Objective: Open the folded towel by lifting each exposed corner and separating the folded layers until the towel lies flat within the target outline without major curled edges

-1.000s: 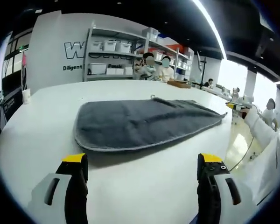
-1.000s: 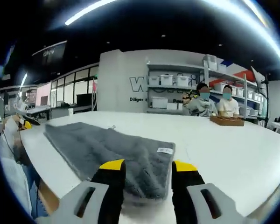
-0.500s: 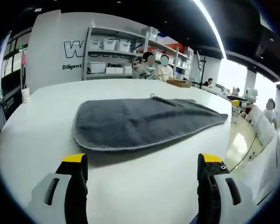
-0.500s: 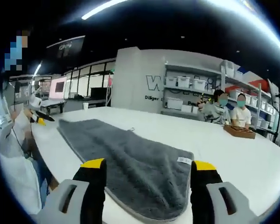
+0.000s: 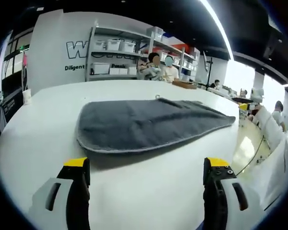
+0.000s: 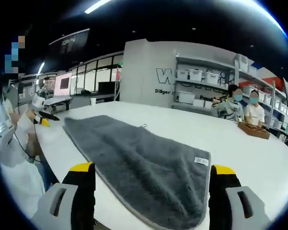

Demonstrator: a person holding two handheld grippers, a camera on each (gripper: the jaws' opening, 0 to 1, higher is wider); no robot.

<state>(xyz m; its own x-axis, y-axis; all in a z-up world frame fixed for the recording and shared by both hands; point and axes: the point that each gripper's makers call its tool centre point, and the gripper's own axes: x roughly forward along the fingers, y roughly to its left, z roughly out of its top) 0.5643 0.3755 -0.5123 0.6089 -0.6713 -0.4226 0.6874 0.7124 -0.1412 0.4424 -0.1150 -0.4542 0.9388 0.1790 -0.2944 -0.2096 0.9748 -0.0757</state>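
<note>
While both grippers, left (image 5: 148,167) and right (image 6: 152,173), hover with jaws spread and empty, the towel (image 6: 139,163) lies spread out on the tabletop (image 5: 149,191), seemingly nearly flat.

A towel (image 5: 149,124) lay spread on a table (image 5: 48,105), ahead of the left gripper (image 5: 146,172). Behind the table sat 2 people (image 5: 161,67), with shelves (image 5: 110,52) behind them.
</note>
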